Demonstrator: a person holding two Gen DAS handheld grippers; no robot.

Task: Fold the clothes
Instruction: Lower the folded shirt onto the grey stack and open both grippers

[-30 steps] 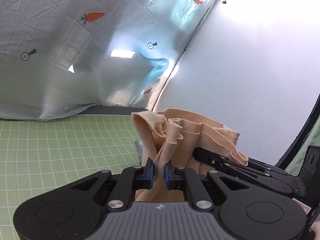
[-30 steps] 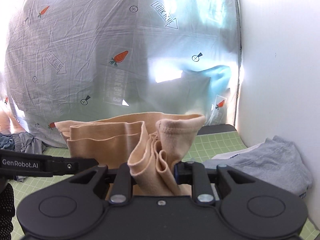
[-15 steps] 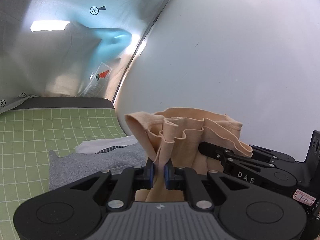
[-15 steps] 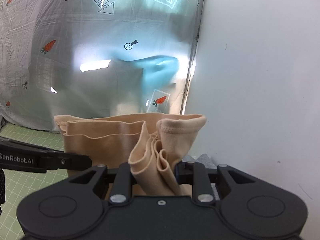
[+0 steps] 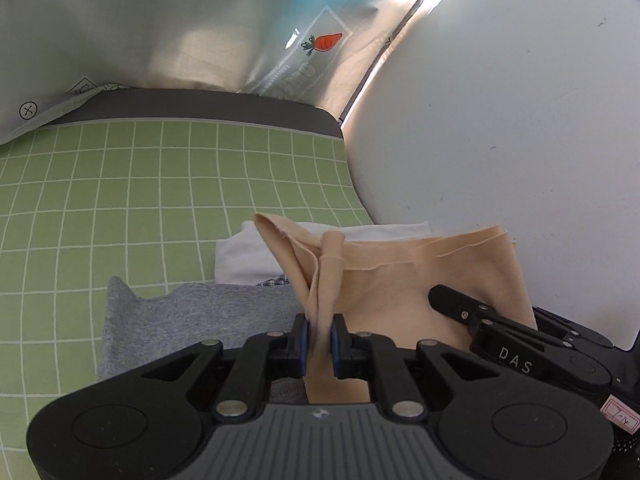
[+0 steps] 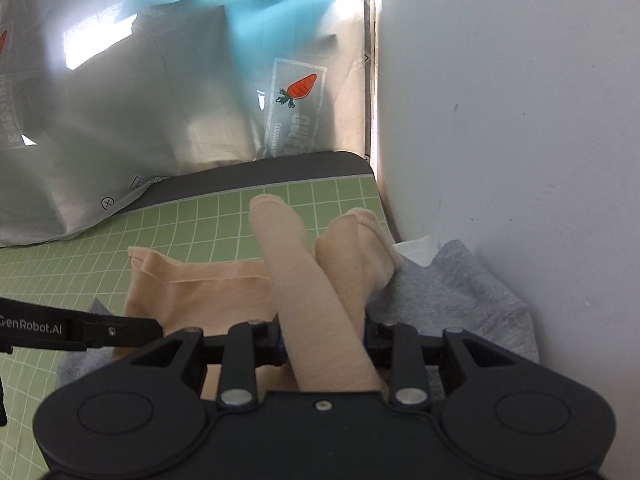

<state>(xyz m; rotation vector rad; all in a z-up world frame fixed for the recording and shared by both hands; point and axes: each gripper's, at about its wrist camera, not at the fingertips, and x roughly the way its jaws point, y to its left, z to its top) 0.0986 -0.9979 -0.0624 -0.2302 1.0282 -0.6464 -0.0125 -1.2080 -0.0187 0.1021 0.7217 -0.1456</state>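
Two grippers point(image 5: 319, 338) point(image 6: 324, 340) hold one peach garment point(image 5: 424, 276).

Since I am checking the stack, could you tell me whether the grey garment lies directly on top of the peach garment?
No, the peach garment lies over the grey garment, whose grey cloth shows beneath and beside it on the green mat.

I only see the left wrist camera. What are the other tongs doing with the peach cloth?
Observer: The right tongs have a thick roll of the peach garment between them, and they have just been opening.
Operator: What's under it on that side?
Observer: A gray garment, spreading out toward the white wall.
Operator: Is anything written on my tongs?
Observer: Yes. A finger of the left tongs reads GenRobot.AI.
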